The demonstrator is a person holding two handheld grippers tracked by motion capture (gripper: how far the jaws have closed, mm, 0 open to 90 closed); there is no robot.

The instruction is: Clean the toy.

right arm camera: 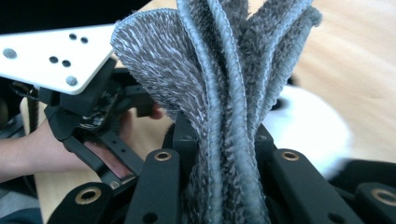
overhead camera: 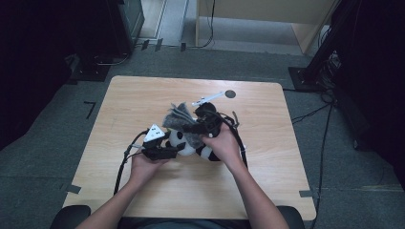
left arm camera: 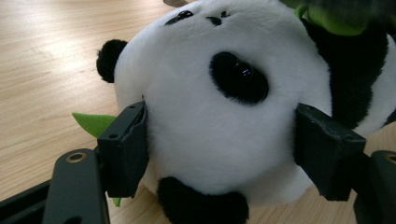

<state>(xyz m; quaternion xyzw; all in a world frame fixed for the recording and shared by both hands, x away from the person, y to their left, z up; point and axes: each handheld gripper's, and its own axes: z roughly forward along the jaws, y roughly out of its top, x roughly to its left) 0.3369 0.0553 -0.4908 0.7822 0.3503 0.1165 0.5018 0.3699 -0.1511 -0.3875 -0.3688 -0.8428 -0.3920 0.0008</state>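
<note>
Item one, the wooden table (overhead camera: 143,100): the largest thing I have in frame, with everything else gathered near its centre. Item two, the plush panda (left arm camera: 219,107): black and white, lying on the table just in front of my two hands, head turned toward my left side; I take it as the landmark for the rest. Item three, the grey cloth (right arm camera: 224,88): a ribbed, fuzzy cloth bunched into upright folds, standing just above and behind the panda, its loose end fanning upward and its long axis running straight up out of my right tool. Item four, the left gripper (left arm camera: 224,154): at the panda's near left, jaws set about halfway apart and pressed into both sides of the panda's head, so it has hold of the toy. Item five, the right gripper (right arm camera: 224,144): just over the panda's right side, jaws drawn fully together on the gathered base of the cloth. Item six, a green felt leaf (left arm camera: 95,123): poking out beside the panda's head, next to my left tool. I judge the coming move turns on the cloth lying directly above the panda, right hand nearer to it, left hand steadying the toy below.
</note>
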